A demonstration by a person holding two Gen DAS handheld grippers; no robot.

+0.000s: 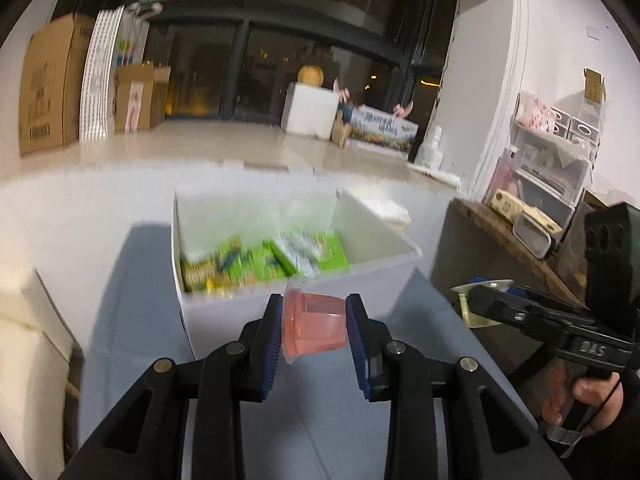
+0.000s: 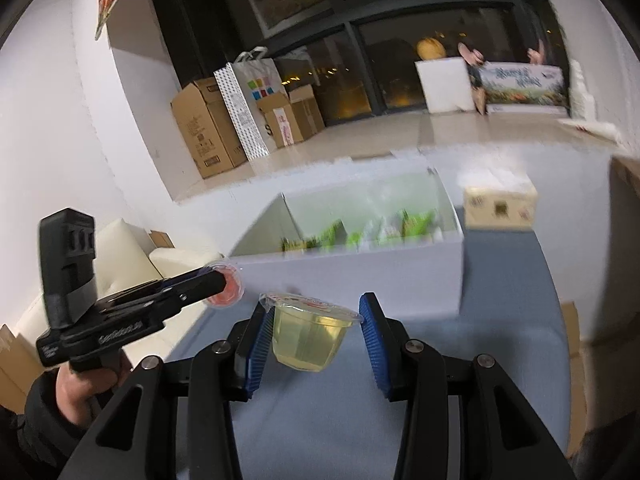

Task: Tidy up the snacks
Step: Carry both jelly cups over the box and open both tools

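Both cups are in transit toward the white bin [image 1: 280, 292], which already holds green snack packs [image 1: 260, 260] on the counter [image 1: 132, 300]. On the left, the left gripper [image 1: 314, 326] pinches 1 pink jelly cup [image 1: 314, 326], tipped on its side, just short of the bin's near wall. On the right, the right gripper [image 2: 314, 332] clamps 1 upright yellow jelly cup [image 2: 308, 340] by its sides. Next, each cup likely needs carrying over the rim before release.
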